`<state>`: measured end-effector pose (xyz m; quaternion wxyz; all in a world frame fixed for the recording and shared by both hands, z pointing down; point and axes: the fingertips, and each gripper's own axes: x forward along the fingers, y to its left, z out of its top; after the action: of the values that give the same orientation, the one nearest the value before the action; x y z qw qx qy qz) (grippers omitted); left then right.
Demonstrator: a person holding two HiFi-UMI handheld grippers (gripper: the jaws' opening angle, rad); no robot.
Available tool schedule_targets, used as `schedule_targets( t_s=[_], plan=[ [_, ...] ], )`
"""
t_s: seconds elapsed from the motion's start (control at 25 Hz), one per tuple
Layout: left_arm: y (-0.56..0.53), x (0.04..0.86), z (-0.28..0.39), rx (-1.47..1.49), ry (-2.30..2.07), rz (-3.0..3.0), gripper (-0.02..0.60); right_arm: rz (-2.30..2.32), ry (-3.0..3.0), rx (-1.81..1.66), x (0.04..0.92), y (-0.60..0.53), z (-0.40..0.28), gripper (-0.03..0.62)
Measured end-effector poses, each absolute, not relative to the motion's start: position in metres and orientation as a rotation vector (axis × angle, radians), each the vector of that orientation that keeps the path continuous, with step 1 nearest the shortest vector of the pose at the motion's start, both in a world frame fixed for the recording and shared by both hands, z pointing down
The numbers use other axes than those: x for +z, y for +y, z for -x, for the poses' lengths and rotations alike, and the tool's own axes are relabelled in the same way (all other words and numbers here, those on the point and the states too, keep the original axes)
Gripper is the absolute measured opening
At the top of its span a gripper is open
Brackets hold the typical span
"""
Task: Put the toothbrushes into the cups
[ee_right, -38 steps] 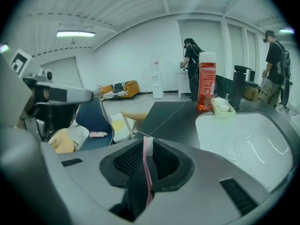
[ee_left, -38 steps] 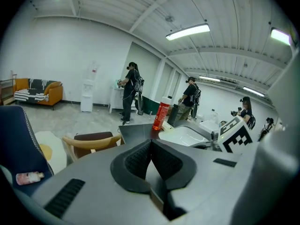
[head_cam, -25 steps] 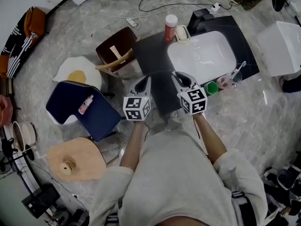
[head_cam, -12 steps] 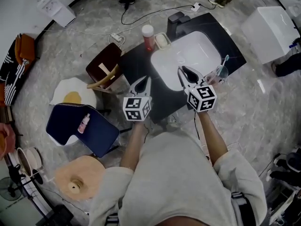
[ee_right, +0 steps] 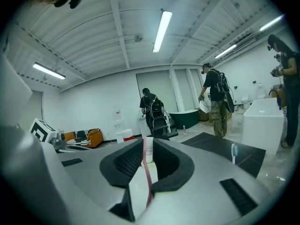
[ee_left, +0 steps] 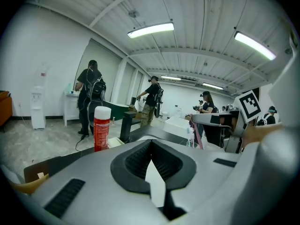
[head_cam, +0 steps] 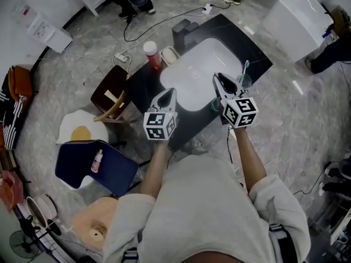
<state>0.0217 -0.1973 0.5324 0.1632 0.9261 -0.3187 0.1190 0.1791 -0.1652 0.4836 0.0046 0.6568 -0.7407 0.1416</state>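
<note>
My right gripper [head_cam: 219,78] hangs over the right edge of the white sink basin [head_cam: 192,75], shut on a pink toothbrush [ee_right: 146,175] whose white bristle head stands up between the pads. Just to its right is a clear cup [head_cam: 244,83] holding a blue toothbrush [head_cam: 245,67], which also pokes up in the right gripper view [ee_right: 234,151]. A green cup [head_cam: 214,106] shows below the right gripper on the black counter [head_cam: 148,86]. My left gripper [head_cam: 170,92] hovers over the basin's near-left edge, shut with nothing in it [ee_left: 151,144].
A red bottle with a white cap [head_cam: 151,53] [ee_left: 101,128], a soap dish [head_cam: 169,53] and a black faucet [head_cam: 184,29] line the counter's far side. A brown chair [head_cam: 109,95] and a navy seat [head_cam: 96,166] stand to the left. Several people stand in the room.
Both grippers have moved forward and up, from the counter's near edge to over the basin. The right one, still holding the pink toothbrush, has come close to the cup with the blue toothbrush.
</note>
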Motion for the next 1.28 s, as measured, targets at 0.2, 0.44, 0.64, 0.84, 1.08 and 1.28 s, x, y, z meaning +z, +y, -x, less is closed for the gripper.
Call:
schedule_targets(
  t_s=[0.2, 0.44, 0.64, 0.84, 1.08, 1.28],
  plan=[
    [-0.197, 0.535, -0.047, 0.360, -0.853, -2.659, 0.026, -2.111, -2.278, 0.477, 0.494, -0.160, -0.202, 0.077],
    [-0.200, 0.543, -0.062, 0.392, -0.825, -2.657, 0.026, -2.113, -2.270, 0.516, 0.510, -0.165, -0.211, 0.077],
    [-0.205, 0.553, -0.063, 0.424, -0.822, -2.641, 0.026, -2.100, -2.260, 0.560, 0.530, -0.168, -0.213, 0.078],
    [-0.203, 0.562, -0.070, 0.452, -0.807, -2.630, 0.026, -2.098, -2.260, 0.602, 0.545, -0.163, -0.216, 0.078],
    [-0.194, 0.572, -0.074, 0.475, -0.786, -2.621, 0.026, -2.091, -2.231, 0.628, 0.563, -0.152, -0.216, 0.078],
    [-0.189, 0.575, -0.071, 0.482, -0.787, -2.613, 0.026, -2.075, -2.207, 0.640, 0.575, -0.143, -0.212, 0.078]
  ],
)
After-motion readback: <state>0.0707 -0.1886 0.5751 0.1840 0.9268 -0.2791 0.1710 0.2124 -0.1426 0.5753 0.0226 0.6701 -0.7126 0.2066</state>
